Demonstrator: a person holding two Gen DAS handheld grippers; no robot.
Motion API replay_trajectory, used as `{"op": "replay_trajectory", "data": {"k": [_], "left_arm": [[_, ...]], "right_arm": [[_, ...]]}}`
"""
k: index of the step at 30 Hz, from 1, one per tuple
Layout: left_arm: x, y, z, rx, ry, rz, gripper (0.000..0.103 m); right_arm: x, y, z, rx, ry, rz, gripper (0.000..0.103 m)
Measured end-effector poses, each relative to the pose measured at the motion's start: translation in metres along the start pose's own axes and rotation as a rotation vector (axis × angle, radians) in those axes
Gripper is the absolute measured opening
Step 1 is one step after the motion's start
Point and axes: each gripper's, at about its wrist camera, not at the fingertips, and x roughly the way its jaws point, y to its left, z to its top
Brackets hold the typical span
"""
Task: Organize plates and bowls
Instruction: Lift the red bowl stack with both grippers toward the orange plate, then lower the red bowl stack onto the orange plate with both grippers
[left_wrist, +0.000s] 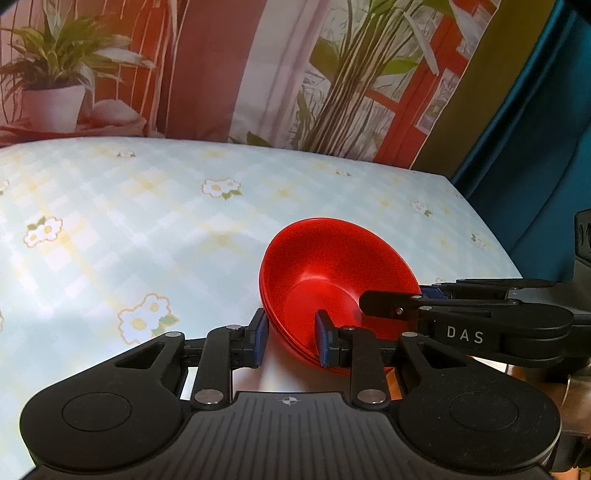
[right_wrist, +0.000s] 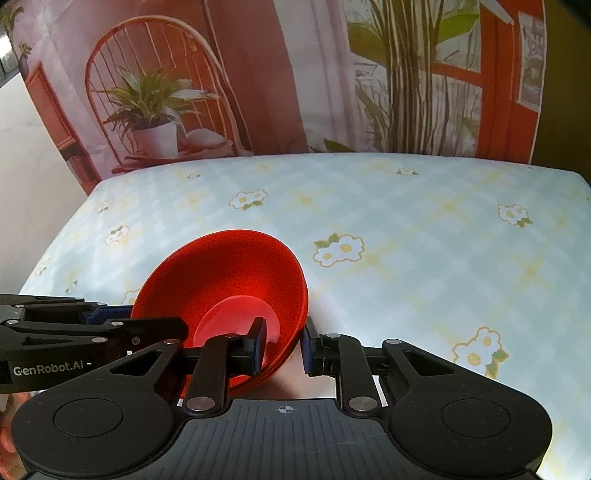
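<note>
A desk (left_wrist: 147, 221) under a glossy pale-blue checked cloth with printed daisies carries a small nested stack of red bowls (left_wrist: 332, 273), smooth plastic, round and flaring, near its front edge. The left tongs (left_wrist: 290, 338) straddle the near rim, blue pads narrow but short of pressing. The right tongs (right_wrist: 282, 343) likewise bracket the opposite rim, gap showing.

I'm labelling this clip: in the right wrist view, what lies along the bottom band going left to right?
Left gripper reaching in from the side → stack of red bowls → right gripper straddling the stack's rim → flowered tablecloth.
</note>
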Motion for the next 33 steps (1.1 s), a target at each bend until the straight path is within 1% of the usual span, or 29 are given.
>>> {"op": "replay_trajectory", "data": {"k": [13, 21, 33], "left_arm": [[-0.037, -0.015, 0.002, 0.037, -0.056, -0.004, 0.029], [-0.053, -0.023, -0.006, 0.043, -0.072, -0.024, 0.029], [-0.074, -0.039, -0.025, 0.064, -0.071, -0.065, 0.029]], "right_arm": [[-0.036, 0.005, 0.008, -0.008, -0.062, 0.013, 0.018], [-0.063, 0.009, 0.001, -0.024, -0.085, 0.021, 0.018], [-0.099, 0.009, -0.012, -0.043, -0.102, 0.021, 0.018]]}}
